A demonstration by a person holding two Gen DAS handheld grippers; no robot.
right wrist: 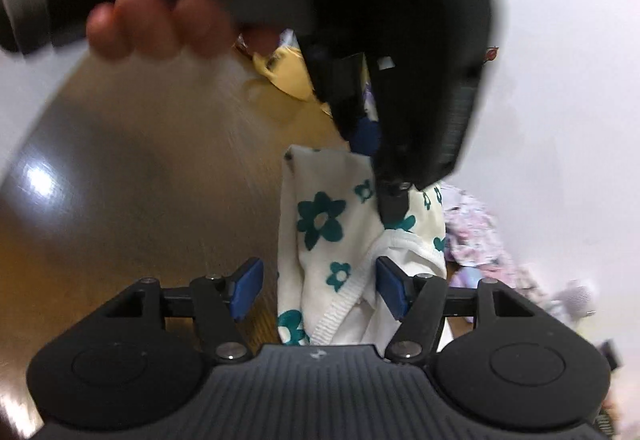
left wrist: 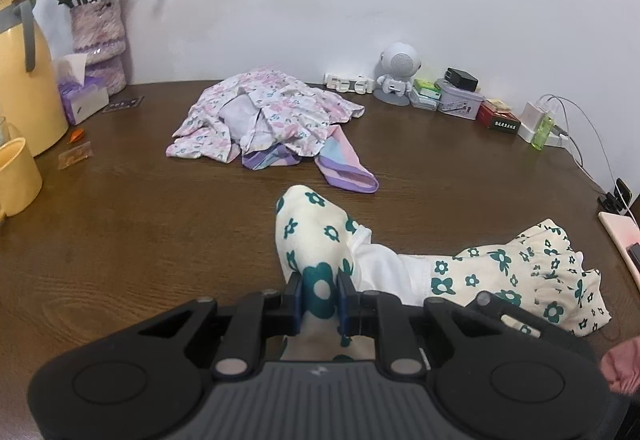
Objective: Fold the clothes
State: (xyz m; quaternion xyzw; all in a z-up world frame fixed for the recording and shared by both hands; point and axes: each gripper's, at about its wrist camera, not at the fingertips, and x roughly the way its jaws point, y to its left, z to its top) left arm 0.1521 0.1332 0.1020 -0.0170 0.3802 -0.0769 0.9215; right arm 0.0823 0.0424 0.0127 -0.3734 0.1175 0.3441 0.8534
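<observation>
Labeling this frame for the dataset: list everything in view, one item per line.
cream garment with green flowers: 1, table front, one end pinched
pink floral garment: 1, table centre, crumpled
striped pastel cloth: 1, partly under floral garment
table: 1, brown wood
vase of flowers: 1, lilac, back left
tissue box: 1, purple, beside vase
yellow kettle: 1, far left
yellow cup: 1, left edge
robot figurine: 1, white, back
tin: 1, lilac, back right
left gripper: shut on cream garment
right gripper: fingers open around the cream garment
hand: blurred, holding left gripper
</observation>
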